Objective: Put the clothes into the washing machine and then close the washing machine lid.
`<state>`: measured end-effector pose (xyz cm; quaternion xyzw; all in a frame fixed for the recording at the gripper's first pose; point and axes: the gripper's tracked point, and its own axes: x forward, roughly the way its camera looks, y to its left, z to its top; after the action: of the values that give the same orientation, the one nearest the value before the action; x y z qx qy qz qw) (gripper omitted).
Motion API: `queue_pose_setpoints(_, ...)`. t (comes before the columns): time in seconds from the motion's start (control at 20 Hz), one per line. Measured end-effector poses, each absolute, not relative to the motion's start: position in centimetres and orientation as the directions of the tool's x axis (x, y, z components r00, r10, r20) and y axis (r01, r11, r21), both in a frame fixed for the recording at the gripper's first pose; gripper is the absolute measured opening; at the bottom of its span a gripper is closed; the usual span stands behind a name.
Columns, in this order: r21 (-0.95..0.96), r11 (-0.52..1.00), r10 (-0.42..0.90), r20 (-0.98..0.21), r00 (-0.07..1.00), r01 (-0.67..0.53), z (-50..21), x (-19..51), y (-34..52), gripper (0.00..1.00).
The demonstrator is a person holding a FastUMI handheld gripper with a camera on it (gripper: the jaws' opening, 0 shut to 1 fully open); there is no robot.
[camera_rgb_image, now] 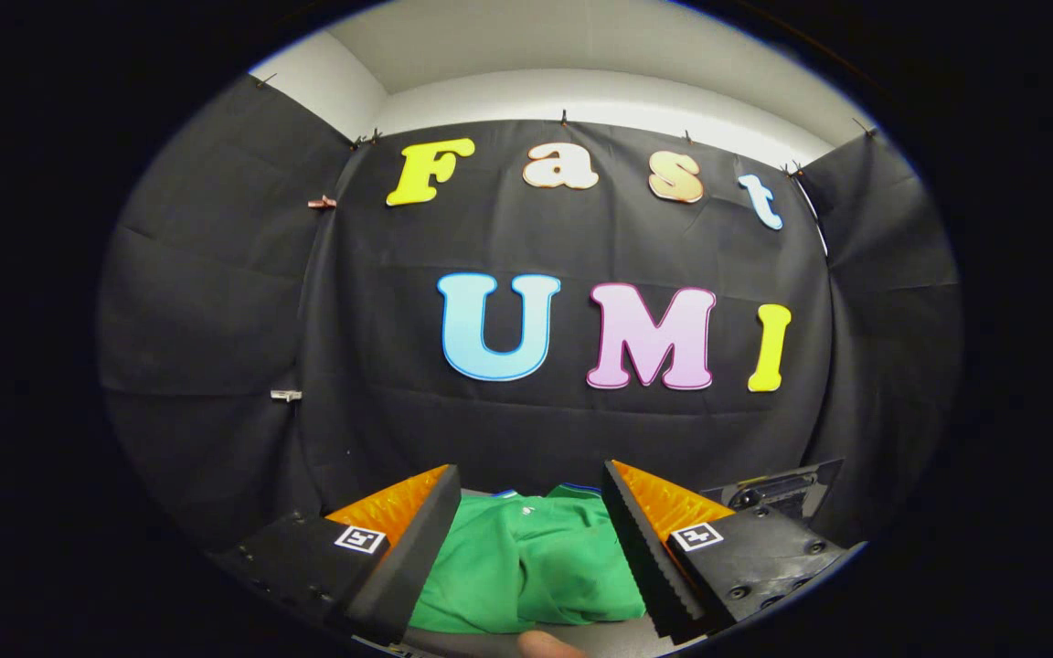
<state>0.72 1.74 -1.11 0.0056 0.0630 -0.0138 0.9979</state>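
Note:
A green garment (526, 567) lies crumpled low down, seen in the gap between my two fingers and a little below them. A thin blue-and-white trim shows at its far edge. My gripper (531, 480) is open, its two black fingers with orange ribbed sides spread wide on either side of the cloth. Neither finger presses on the garment. Beyond the right finger (645, 530) a dark machine part (778, 489) with a grey rim sticks up, most of it hidden behind the finger.
The black cloth wall (216, 302) of the booth stands close ahead and wraps round both sides. A fingertip of a person's hand (549, 644) shows just under the garment.

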Motion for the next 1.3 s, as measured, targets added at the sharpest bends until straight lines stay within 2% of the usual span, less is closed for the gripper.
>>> queue_pose_setpoints(0.15,-0.002,1.0,-0.029,-0.216,0.976,0.029,-2.1,1.4,1.8,0.97)
queue_pose_setpoints(0.35,-0.087,0.994,0.029,-0.42,0.907,-0.072,-6.3,3.4,2.6,0.98)
queue_pose_setpoints(0.6,-0.075,0.997,-0.013,-0.567,0.824,-0.036,-9.7,6.7,2.1,0.96)
queue_pose_setpoints(0.7,-0.043,0.998,0.003,-0.665,0.747,-0.042,-12.9,7.5,2.4,0.96)
queue_pose_setpoints(0.8,-0.004,0.998,0.04,-0.769,0.638,-0.068,-16.2,6.7,2.6,0.88)
queue_pose_setpoints(0.95,0.083,0.996,0.083,-0.82,0.566,-0.027,-17.7,5.9,3.0,0.61)
queue_pose_setpoints(1.05,0.09,0.995,0.1,-0.818,0.566,-0.045,-17.0,6.4,3.0,0.44)
queue_pose_setpoints(1.15,0.071,0.995,0.095,-0.823,0.561,-0.065,-16.6,6.2,2.8,0.1)
queue_pose_setpoints(1.3,0.051,0.993,0.104,-0.804,0.585,-0.106,-16.6,6.2,2.7,0.1)
